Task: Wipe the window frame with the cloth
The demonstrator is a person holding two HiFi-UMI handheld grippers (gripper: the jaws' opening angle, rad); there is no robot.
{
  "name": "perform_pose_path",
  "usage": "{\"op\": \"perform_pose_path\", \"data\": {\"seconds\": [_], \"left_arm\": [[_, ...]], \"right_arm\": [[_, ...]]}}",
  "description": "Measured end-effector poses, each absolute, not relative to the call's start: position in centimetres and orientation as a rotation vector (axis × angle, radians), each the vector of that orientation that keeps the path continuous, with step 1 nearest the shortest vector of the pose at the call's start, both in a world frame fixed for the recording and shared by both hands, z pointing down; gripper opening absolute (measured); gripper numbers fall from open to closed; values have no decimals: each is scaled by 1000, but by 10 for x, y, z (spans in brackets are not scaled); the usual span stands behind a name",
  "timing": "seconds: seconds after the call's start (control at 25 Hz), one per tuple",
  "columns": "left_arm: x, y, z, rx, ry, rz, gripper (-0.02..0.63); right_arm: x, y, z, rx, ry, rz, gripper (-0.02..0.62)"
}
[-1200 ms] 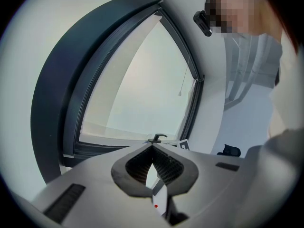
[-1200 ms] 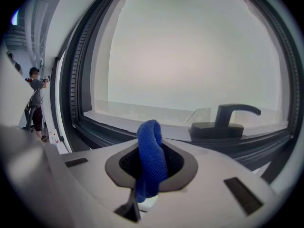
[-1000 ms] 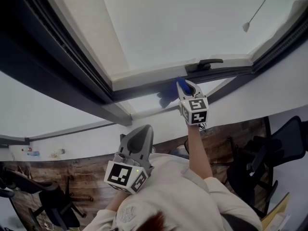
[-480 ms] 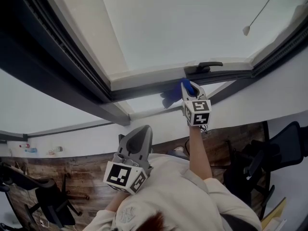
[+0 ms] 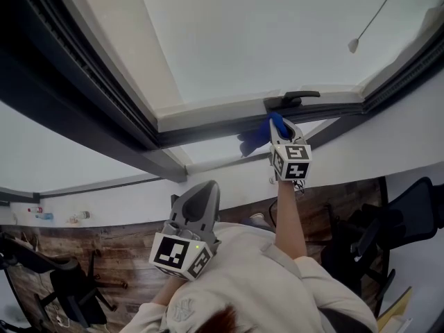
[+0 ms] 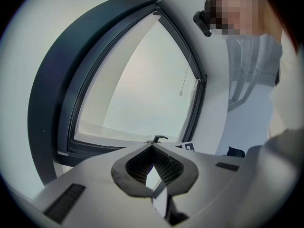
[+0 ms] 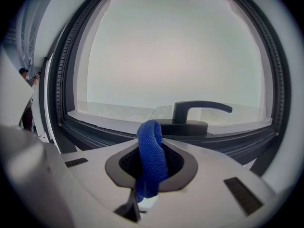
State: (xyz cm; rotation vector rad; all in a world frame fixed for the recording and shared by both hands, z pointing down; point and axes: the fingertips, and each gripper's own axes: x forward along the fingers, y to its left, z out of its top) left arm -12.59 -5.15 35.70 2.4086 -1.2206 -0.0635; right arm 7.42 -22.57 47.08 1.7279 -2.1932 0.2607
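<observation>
Cloth [image 7: 151,158] is being clamped in right gripper [image 5: 279,125] jaws at window frame [image 5: 208,132], beside handle [image 5: 295,97]. Left gripper [image 5: 202,194] is being held lower, jaws together, empty.

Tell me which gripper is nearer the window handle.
Right. The right gripper, shut on the blue cloth, sits just below the window handle. The left gripper hangs well away from it, much lower in the head view.

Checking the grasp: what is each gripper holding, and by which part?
Right gripper pinches the blue cloth at a fold, loop sticking out; left gripper holds nothing.
</observation>
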Motion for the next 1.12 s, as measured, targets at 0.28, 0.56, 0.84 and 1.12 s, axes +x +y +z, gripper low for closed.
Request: {"op": "perform_pose_path", "data": {"seconds": [0.28, 0.56, 0.84, 1.12], "left_arm": [[-127, -47, 355, 2394, -1242, -59, 6], [-142, -36, 351, 2400, -1254, -63, 5], [-163, -24, 349, 2414, -1236, -62, 5], [-200, -8, 350, 2405, -1283, -41, 5]], "right_arm": [[93, -227, 471, 1747, -2185, 300, 54], [92, -227, 468, 1747, -2175, 407, 54], [15, -207, 437, 1670, -2345, 408, 54], [-149, -190, 434, 1264, -2534, 268, 54]]}}
